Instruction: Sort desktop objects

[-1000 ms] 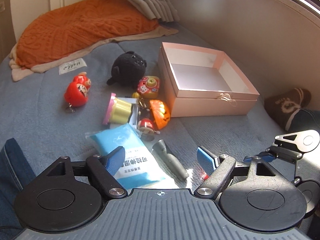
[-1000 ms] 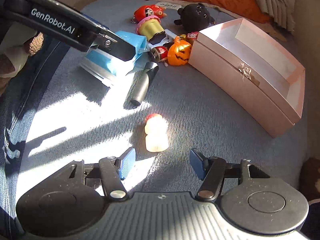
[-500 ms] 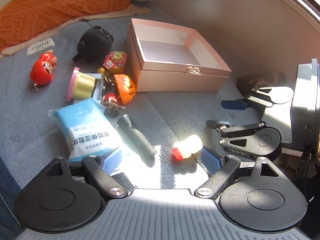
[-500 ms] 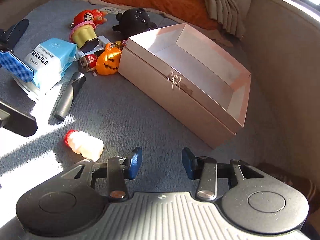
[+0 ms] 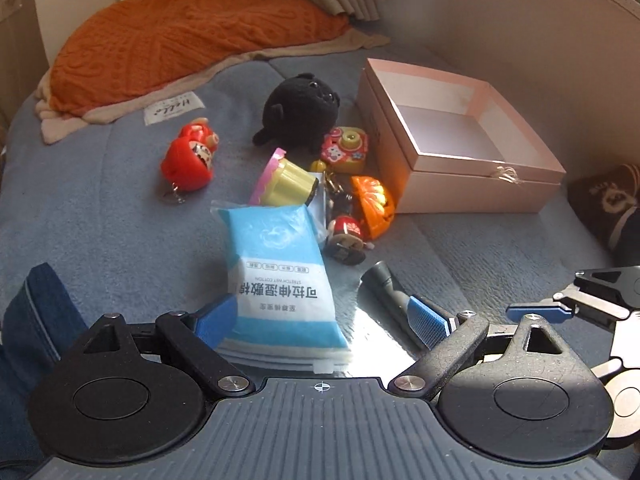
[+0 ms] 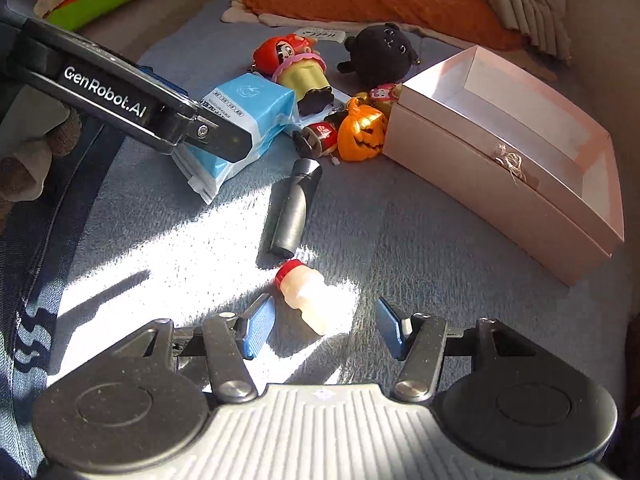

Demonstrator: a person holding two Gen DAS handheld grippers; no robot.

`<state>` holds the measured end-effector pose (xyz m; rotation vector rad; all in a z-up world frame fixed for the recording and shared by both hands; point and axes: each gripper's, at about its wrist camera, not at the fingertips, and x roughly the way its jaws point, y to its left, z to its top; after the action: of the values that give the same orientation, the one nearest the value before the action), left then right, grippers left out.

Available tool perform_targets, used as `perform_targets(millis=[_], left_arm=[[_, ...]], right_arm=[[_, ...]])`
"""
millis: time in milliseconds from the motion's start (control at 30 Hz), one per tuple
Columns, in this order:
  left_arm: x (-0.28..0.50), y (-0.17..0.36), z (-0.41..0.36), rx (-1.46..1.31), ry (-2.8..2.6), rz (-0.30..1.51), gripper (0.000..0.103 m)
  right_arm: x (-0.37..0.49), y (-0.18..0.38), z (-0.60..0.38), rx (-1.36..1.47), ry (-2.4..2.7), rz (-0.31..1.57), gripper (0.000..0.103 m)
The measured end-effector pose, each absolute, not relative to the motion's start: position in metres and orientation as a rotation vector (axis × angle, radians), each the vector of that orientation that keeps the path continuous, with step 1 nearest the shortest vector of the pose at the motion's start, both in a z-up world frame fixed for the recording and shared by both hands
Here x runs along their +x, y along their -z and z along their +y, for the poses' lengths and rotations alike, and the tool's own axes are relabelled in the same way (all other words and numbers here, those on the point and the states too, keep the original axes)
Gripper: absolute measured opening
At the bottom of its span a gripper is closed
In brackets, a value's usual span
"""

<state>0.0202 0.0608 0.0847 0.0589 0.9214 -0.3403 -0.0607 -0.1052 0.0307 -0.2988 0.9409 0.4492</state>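
My left gripper (image 5: 320,318) is open, its fingers on either side of the near end of a blue wet-wipe pack (image 5: 276,276), apart from it. My right gripper (image 6: 324,326) is open around a small pale bottle with a red cap (image 6: 305,294) lying on the grey blanket. An open, empty pink box (image 5: 452,136) stands at the right and also shows in the right wrist view (image 6: 516,152). A dark flashlight (image 6: 294,208) lies between the pack and the bottle.
Small toys cluster left of the box: a black plush (image 5: 304,108), red daruma (image 5: 188,158), yellow cupcake toy (image 5: 286,184), orange pumpkin (image 6: 360,134), toy camera (image 5: 346,148). An orange blanket (image 5: 192,36) lies behind. A padded wall runs along the right.
My left gripper swung back to the left and now straddles the wipe pack. My right gripper turned back left and closed in on the small bottle, which now lies between its fingers.
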Motion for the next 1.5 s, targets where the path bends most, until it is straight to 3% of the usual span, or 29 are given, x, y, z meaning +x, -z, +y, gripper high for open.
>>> perform_targets(millis=[67, 133, 167, 200, 267, 500, 600, 633, 933, 1133, 1200, 1267, 1500], left_arm=[[0.017, -0.090, 0.060, 0.026, 0.396, 0.916, 0.096], [0.015, -0.094, 0.057, -0.027, 0.445, 0.910, 0.096], [0.015, -0.094, 0.054, -0.057, 0.455, 0.907, 0.095], [0.015, -0.094, 0.050, -0.088, 0.451, 0.909, 0.093], [0.021, -0.087, 0.040, -0.133, 0.427, 0.943, 0.079], [0.047, -0.042, -0.006, -0.009, 0.310, 1.055, 0.062], [0.048, -0.037, -0.011, 0.036, 0.275, 1.052, 0.048], [0.046, -0.038, -0.010, 0.047, 0.274, 1.044, 0.037], [0.019, -0.054, 0.008, 0.155, 0.295, 1.017, 0.025], [0.002, -0.054, 0.011, 0.282, 0.455, 0.998, 0.027], [0.000, -0.052, 0.009, 0.281, 0.488, 1.017, 0.033], [-0.004, -0.049, 0.006, 0.270, 0.536, 1.038, 0.051], [-0.001, -0.047, 0.007, 0.129, 0.569, 1.052, 0.064]], right_arm=[[-0.065, -0.029, -0.099, -0.375, -0.464, 0.914, 0.052], [-0.066, -0.028, -0.098, -0.407, -0.477, 0.923, 0.029], [-0.066, -0.028, -0.100, -0.402, -0.484, 0.936, 0.028], [-0.066, -0.029, -0.102, -0.401, -0.495, 0.946, 0.028], [-0.073, -0.033, -0.104, -0.438, -0.523, 0.947, 0.028], [-0.092, -0.033, -0.114, -0.525, -0.551, 0.969, 0.028], [-0.088, -0.030, -0.110, -0.525, -0.545, 0.962, 0.028], [-0.087, -0.029, -0.108, -0.525, -0.549, 0.956, 0.028], [-0.079, -0.032, -0.111, -0.508, -0.523, 0.944, 0.028], [-0.066, -0.037, -0.117, -0.552, -0.438, 0.882, 0.028], [-0.061, -0.038, -0.119, -0.546, -0.424, 0.879, 0.028], [-0.059, -0.040, -0.122, -0.521, -0.423, 0.888, 0.028], [-0.063, -0.033, -0.119, -0.531, -0.439, 0.900, 0.029]])
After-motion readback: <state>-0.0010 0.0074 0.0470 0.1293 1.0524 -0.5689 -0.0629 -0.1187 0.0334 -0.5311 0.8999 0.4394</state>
